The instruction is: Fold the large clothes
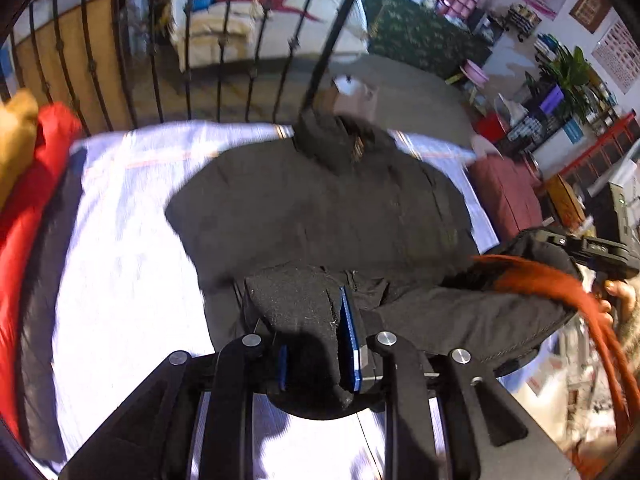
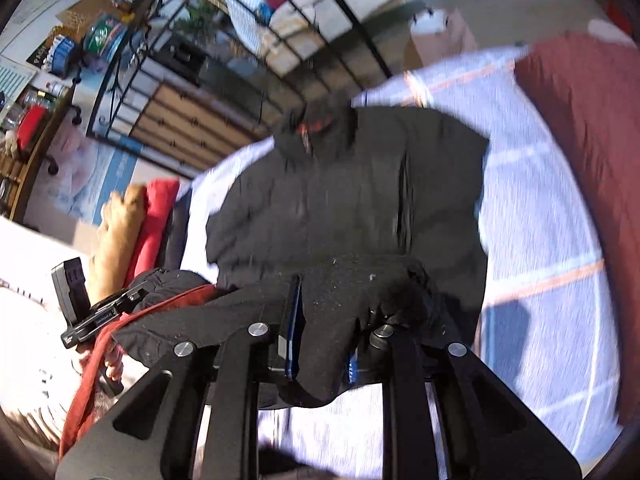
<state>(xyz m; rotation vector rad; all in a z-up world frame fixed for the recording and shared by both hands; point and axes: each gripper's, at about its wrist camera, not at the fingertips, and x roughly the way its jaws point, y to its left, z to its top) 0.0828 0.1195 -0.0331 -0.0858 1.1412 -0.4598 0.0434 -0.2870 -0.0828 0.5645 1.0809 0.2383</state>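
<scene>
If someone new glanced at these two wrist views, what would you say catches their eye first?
A big black jacket dominates both views, spread over a white sheet on the bed, collar toward the black iron bed rail. Its near hem is pinched in both tongs, the left tongs and the right tongs, each shut on dark fabric. At the sheet's left edge lies a bright red cloth.
</scene>
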